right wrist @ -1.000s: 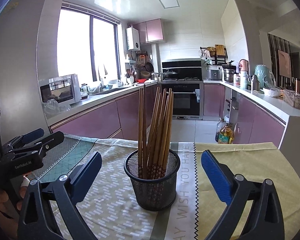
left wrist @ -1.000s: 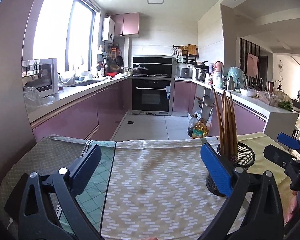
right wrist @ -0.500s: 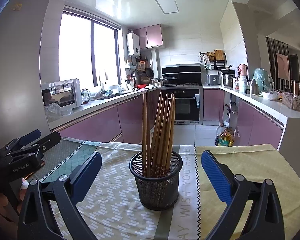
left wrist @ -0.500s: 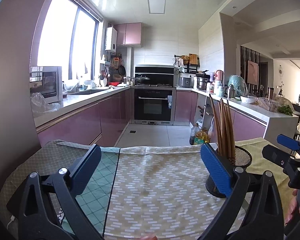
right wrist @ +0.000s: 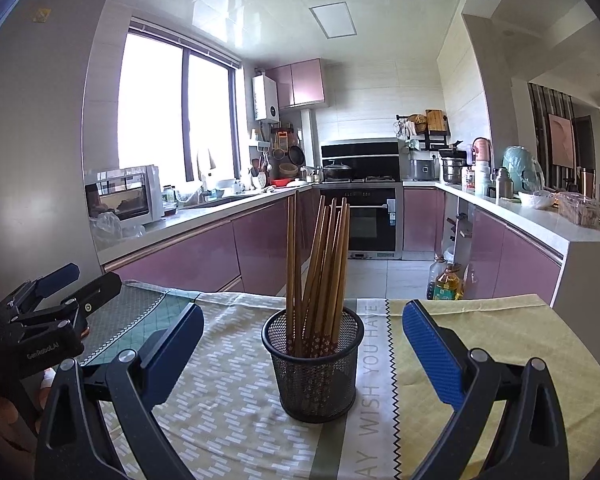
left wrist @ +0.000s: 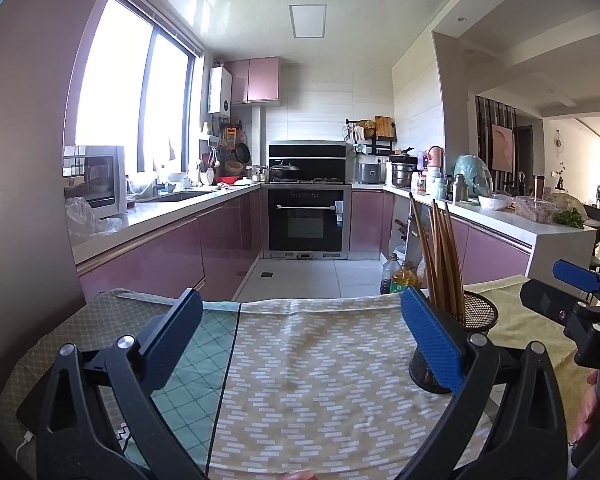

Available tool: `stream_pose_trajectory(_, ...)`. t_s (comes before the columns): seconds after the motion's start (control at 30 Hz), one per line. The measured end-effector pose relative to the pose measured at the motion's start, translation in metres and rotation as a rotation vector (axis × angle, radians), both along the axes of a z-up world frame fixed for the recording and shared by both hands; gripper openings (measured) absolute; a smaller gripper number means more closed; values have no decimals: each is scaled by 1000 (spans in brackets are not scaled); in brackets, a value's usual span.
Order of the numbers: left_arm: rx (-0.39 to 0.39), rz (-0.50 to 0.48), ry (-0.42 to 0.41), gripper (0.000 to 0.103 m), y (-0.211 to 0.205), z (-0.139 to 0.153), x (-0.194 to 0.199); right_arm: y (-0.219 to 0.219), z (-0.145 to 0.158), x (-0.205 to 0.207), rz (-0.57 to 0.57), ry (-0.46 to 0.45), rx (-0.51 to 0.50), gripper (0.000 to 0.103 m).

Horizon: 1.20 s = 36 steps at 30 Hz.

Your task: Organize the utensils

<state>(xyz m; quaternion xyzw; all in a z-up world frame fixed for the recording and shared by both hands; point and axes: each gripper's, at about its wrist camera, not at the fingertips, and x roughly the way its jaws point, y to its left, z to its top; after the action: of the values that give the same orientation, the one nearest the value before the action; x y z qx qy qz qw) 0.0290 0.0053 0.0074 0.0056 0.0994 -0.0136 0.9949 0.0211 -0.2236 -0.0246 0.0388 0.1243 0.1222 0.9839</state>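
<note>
A black mesh cup (right wrist: 313, 364) stands upright on the tablecloth and holds several brown wooden chopsticks (right wrist: 320, 264). My right gripper (right wrist: 302, 350) is open and empty, its blue pads either side of the cup and short of it. My left gripper (left wrist: 300, 336) is open and empty over the patterned cloth, left of the cup (left wrist: 466, 332), whose chopsticks (left wrist: 440, 256) rise behind the right pad. The right gripper shows at the right edge of the left wrist view (left wrist: 572, 292); the left gripper shows at the left edge of the right wrist view (right wrist: 60, 288).
The table carries a yellow and green patterned tablecloth (right wrist: 480, 344); its far edge drops to the kitchen floor. Oil bottles (right wrist: 446, 280) stand on the floor beyond. Purple kitchen counters (left wrist: 160, 240) and an oven (left wrist: 306, 220) lie behind.
Both views have tilted up a little, so the cup and table sit lower in frame. Both grippers stay open and empty; the cup has not moved.
</note>
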Motion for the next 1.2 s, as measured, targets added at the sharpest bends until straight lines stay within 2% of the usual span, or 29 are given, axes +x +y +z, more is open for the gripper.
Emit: stream_pose_trajectory(1.2,-1,-8,-3,98,-2,-2,0,-4,1,-1,-38,-18,7,96)
